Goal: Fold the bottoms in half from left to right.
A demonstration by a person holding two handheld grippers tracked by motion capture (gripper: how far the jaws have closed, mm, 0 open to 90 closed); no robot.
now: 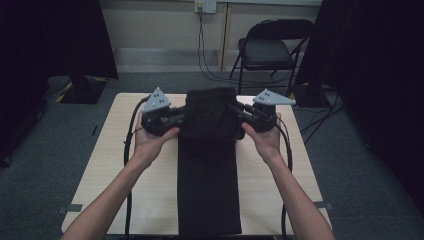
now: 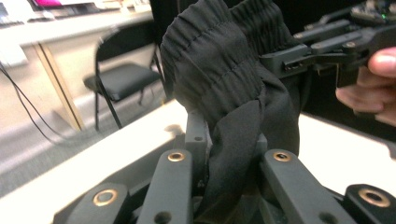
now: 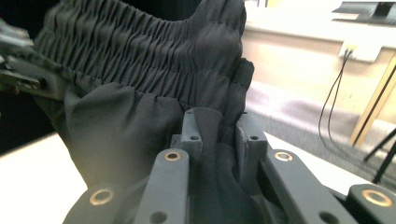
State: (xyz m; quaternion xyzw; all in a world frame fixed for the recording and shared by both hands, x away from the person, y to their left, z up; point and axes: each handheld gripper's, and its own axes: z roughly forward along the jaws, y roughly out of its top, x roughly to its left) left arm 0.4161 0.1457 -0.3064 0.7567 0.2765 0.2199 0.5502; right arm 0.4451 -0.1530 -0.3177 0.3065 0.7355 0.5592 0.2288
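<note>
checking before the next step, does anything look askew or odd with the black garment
Nothing stands out. The black garment hangs straight down the table, its waistband clamped evenly by the left gripper and right gripper.

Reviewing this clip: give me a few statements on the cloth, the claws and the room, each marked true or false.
1. Both claws are shut on the black garment. True: the left claw and the right claw each pinch fabric at the gathered waistband.
2. The garment lies flat on the table. False: its top end is lifted and its lower part lies on the table.
3. The garment is white. False: it is black.
4. A folding chair stands beyond the table. True.
5. The right claw holds a cup. False: it holds the garment.
</note>
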